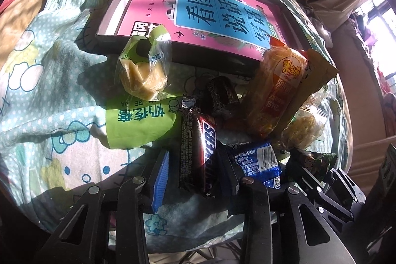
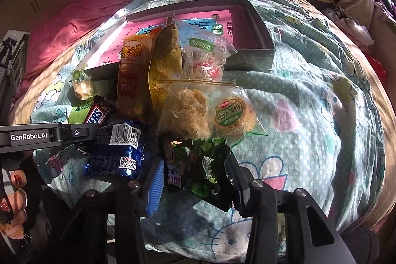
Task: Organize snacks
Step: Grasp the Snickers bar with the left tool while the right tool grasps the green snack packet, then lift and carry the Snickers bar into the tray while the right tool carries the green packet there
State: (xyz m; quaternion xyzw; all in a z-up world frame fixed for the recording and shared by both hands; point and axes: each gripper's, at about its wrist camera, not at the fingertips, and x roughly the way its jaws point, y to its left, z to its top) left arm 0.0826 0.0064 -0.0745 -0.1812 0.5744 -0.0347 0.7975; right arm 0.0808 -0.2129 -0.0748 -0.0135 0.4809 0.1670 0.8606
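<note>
1. The left gripper (image 1: 193,175) has its jaws narrowed on the Snickers bar (image 1: 198,155); the right gripper (image 2: 195,177) pinches the green packet (image 2: 198,167).
2. Ahead of both lies the open box (image 1: 109,14).
3. Lift straight up, so the neighbouring blue packet (image 2: 116,147) stays put.

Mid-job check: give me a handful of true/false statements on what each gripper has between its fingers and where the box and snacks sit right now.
1. The left gripper is closed on the brown Snickers bar. True.
2. The right gripper holds the blue foil packet with the barcode. False: it is closed on the dark green printed snack packet; the blue packet lies beside it.
3. The shallow grey box has a pink book lying inside it. True.
4. The orange-wrapped snack roll lies flat inside the box. False: it leans against the box's front edge.
5. The snacks rest on a bare wooden table. False: they lie on a cartoon-print bedsheet.
</note>
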